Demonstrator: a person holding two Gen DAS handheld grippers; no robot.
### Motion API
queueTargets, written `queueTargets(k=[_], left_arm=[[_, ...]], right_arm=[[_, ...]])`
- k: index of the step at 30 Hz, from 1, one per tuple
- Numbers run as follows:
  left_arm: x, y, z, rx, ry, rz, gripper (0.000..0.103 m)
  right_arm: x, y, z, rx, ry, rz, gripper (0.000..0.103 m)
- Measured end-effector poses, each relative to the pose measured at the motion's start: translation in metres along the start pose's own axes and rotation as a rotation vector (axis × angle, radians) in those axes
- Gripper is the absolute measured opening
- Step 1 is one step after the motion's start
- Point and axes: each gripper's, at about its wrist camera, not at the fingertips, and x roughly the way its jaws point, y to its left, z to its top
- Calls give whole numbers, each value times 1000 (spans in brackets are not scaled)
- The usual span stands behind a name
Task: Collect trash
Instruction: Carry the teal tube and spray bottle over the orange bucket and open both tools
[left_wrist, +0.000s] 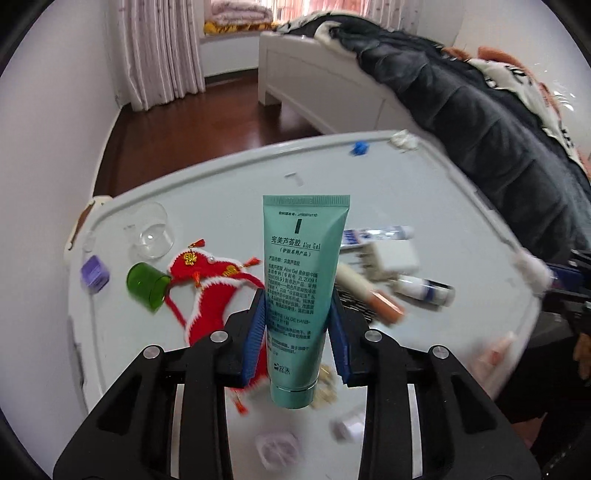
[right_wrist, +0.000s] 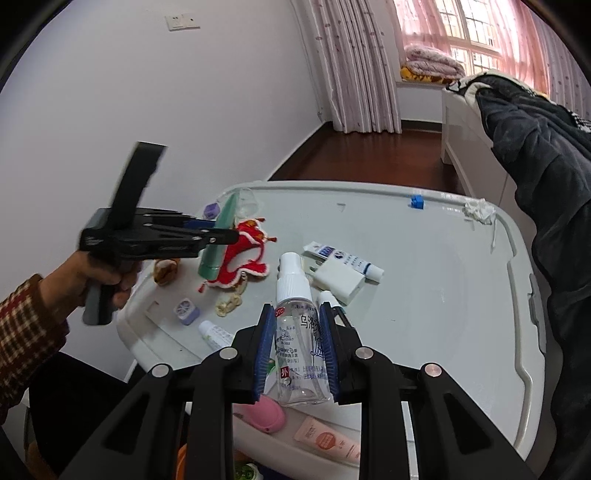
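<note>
My left tool (left_wrist: 297, 332) is clamped on the green aloe gel tube (left_wrist: 301, 295), blue pads pressing both sides of its lower body; tube is lifted clear of the table (left_wrist: 461, 206), long axis running straight along the tool's fingers, cap end toward the camera, flat crimped end pointing away. From the right wrist view the same tube (right_wrist: 216, 240) sits tilted, cap down-left, crimp up-right, held by my left hand (right_wrist: 99, 280) above the table's left side near the red knitted ornament (right_wrist: 251, 254). My right tool (right_wrist: 297, 350) grips a clear spray bottle (right_wrist: 299, 343), pads on both sides of its body, white sprayer head pointing away from the camera, base toward it, long axis in line with the fingers, held above the table's near edge. On the table: green cup (left_wrist: 146, 286) on its side, clear cup (left_wrist: 153, 234), purple sharpener-like box (left_wrist: 95, 273), white charger plug (right_wrist: 340, 278), small white-blue tube (right_wrist: 347, 260), blue block (right_wrist: 416, 202) and crumpled tissue (right_wrist: 479, 211) at the far rim. Pink item (right_wrist: 267, 415) and peach tube (right_wrist: 327, 441) lie just below the right tool, exact support unclear
</note>
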Motion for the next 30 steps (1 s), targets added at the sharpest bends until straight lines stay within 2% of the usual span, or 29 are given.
queueTargets(k=[4, 7, 9, 14, 19, 20, 21, 22, 25, 28, 30], left_arm=[[-41, -26, -17, 10, -35, -19, 31], [-64, -51, -40, 28, -23, -29, 31], [-73, -69, -58, 39, -9, -45, 31], [-73, -110, -132, -4, 98, -156, 31], [-46, -141, -192, -42, 244, -249, 32], [-41, -145, -199, -55, 272, -261, 32], [-38, -147, -206, -65, 291, -266, 37], [-35, -148, -212, -73, 296, -267, 45], [-38, -142, -211, -94, 271, -256, 53], [-48, -129, -195, -110, 195, -251, 58], [-55, -121, -179, -77, 135, -229, 60]], right_arm=[[-15, 11, -6, -12, -12, 9, 25], [-34, 21, -24, -5, -4, 22, 25], [-44, 29, -48, 4, 28, 35, 25], [-39, 47, -131, 51, 200, 70, 25], [-12, 52, -185, 88, 385, 82, 27], [-6, 52, -193, 89, 417, 60, 40], [-4, 51, -196, 93, 432, 51, 51], [-2, 50, -197, 93, 441, 44, 62], [-8, 47, -192, 84, 391, 1, 62], [-19, 40, -183, 93, 313, -35, 67], [-25, 33, -175, 111, 266, -34, 70]])
